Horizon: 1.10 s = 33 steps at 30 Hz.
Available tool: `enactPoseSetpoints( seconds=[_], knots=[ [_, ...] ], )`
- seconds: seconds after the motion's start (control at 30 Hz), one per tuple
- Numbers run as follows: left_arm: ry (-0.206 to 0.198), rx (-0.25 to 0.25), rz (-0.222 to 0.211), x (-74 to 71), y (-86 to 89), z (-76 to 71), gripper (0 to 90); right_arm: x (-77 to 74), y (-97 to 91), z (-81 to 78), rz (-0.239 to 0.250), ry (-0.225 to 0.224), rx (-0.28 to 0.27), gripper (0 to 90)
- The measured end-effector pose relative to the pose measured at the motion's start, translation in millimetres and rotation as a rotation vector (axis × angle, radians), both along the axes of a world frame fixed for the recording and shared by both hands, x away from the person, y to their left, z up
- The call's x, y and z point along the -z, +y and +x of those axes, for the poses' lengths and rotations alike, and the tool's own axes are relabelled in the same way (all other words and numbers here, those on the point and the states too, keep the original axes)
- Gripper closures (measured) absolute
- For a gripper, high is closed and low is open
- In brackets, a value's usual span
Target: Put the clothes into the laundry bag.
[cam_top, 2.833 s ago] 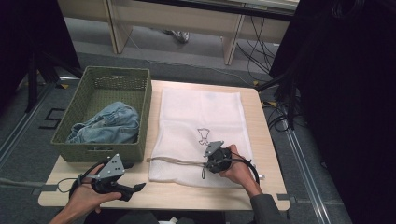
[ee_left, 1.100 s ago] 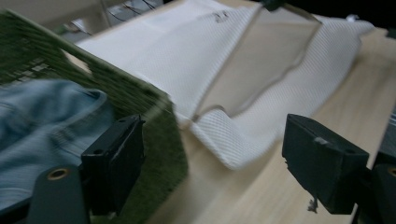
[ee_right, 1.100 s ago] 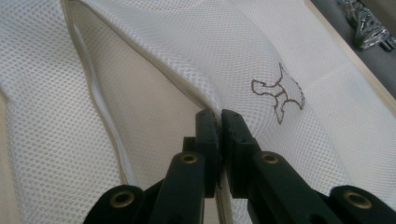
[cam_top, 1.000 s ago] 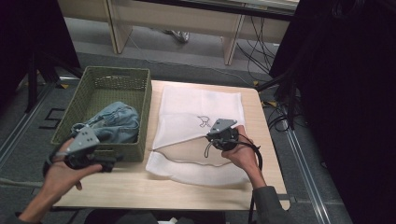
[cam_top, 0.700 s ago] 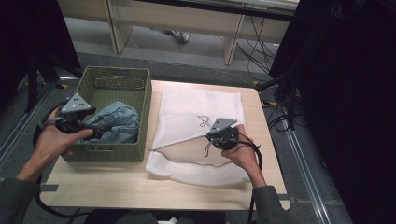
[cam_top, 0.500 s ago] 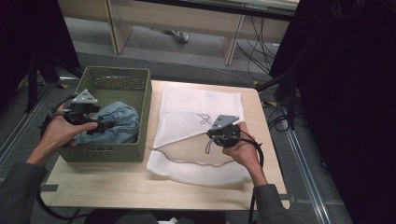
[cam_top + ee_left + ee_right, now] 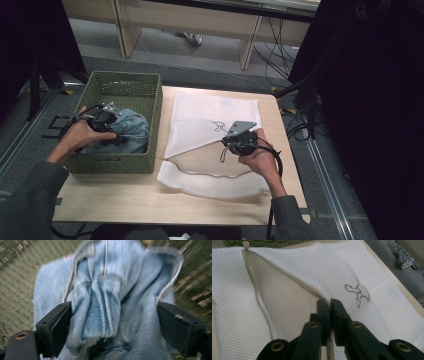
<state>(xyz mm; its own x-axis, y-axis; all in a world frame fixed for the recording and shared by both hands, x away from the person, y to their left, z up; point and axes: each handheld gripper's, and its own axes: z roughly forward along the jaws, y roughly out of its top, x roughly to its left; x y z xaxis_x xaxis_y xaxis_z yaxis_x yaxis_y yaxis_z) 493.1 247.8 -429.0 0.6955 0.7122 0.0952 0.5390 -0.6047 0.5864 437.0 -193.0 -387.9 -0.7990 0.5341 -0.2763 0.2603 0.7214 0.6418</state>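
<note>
**Get a full bite on the denim before lifting**

While my right claw [image 7: 235,141] keeps the mesh laundry bag [image 7: 212,107] propped open on the surface [image 7: 115,195], the job for my left claw [image 7: 107,125] is a sound grip on the jeans [image 7: 131,131].

From the high view, the jeans lie bunched in the green basket [image 7: 150,100], which sits at nine o'clock from the bag, just beside it. My left hand [image 7: 80,135] reaches in over the basket's nine o'clock rim, claw pointing toward three. The bag's upper flap is lifted, its zip edge running toward the basket, so the mouth faces the way the denim must come.

Along the left claw view, my jaws stand wide apart, having just been opening, with a thick fold of denim [image 7: 105,297] between them. The pads touch the cloth's flanks but, as I judge it, do not yet squeeze. I would push in deeper, then close on that middle ridge so several layers come up together, not one loose hem.

Along the right claw view, my jaws are together, clamped on the bag's mesh edge [image 7: 322,296] beside the zip [image 7: 259,302]. I should hold that high and steady, keeping the mouth wide.
</note>
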Motion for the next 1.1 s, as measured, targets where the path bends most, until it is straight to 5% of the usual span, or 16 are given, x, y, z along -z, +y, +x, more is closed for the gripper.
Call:
enactPoseSetpoints(
  seconds=[0.03, 0.2, 0.27, 0.33, 0.47, 0.5, 0.53, 0.6, 0.67, 0.7, 0.77, 0.8, 0.87, 1.0, 1.1],
  knots=[
    [0.054, 0.017, 0.051, 7.0, -2.1, 5.5, 13.7, 0.1, 0.0, 0.0, -0.002, -0.002, -0.002, 86.3],
    [0.075, 0.019, 0.091, 22.5, -11.2, 11.9, 0.0, 1.5, 0.7, 1.3, -0.010, -0.001, -0.014, 86.3],
    [0.084, 0.013, 0.136, 29.0, -13.2, 14.5, 27.4, 3.3, 1.5, 0.7, -0.004, -0.005, -0.002, 86.3],
    [0.079, 0.006, 0.137, 29.8, -13.2, 14.7, 42.5, 3.6, 1.6, 0.3, -0.005, -0.001, 0.003, 86.3],
    [0.043, -0.047, 0.138, 23.2, -13.1, 14.2, 57.4, 4.1, 1.4, 0.9, -0.008, -0.005, 0.000, 86.3],
    [0.018, -0.079, 0.137, 20.6, -12.5, 14.5, 58.5, 4.3, 1.5, 1.4, -0.012, -0.009, -0.010, 86.3],
    [-0.038, -0.164, 0.110, 18.4, -10.8, 17.6, 58.8, 4.0, 1.5, 1.1, -0.014, 0.006, -0.010, 86.3],
    [-0.044, -0.203, 0.113, 17.0, -9.5, 20.0, 58.5, 4.2, 1.5, 1.2, -0.015, 0.004, -0.010, 86.3],
    [-0.047, -0.273, 0.085, 17.9, -9.5, 23.9, 55.5, 4.3, 1.4, 1.4, -0.015, 0.004, -0.011, 86.3],
    [-0.036, -0.282, 0.074, 19.3, -11.1, 25.6, 46.5, 4.1, 0.3, 2.1, -0.013, 0.011, -0.008, 86.3],
    [0.005, -0.247, 0.060, 21.6, -12.7, 26.7, 31.4, 5.5, -0.1, 3.1, -0.011, -0.009, -0.012, 86.3],
    [0.049, -0.225, 0.049, 23.8, -12.0, 27.3, 31.4, 5.5, -0.1, 3.1, -0.011, -0.009, -0.012, 86.3],
    [0.103, -0.202, 0.050, 29.2, -10.2, 27.1, 7.0, 5.9, -1.1, 3.0, -0.012, 0.007, -0.004, 86.1],
    [0.106, -0.140, 0.005, 37.4, -2.2, 23.3, 2.2, 6.6, -0.3, 2.5, -0.008, 0.015, 0.003, 86.1],
    [0.102, -0.084, 0.059, 41.2, -4.0, 20.9, 0.0, 7.2, 0.3, 3.3, -0.016, 0.011, -0.011, 86.1]
  ],
)
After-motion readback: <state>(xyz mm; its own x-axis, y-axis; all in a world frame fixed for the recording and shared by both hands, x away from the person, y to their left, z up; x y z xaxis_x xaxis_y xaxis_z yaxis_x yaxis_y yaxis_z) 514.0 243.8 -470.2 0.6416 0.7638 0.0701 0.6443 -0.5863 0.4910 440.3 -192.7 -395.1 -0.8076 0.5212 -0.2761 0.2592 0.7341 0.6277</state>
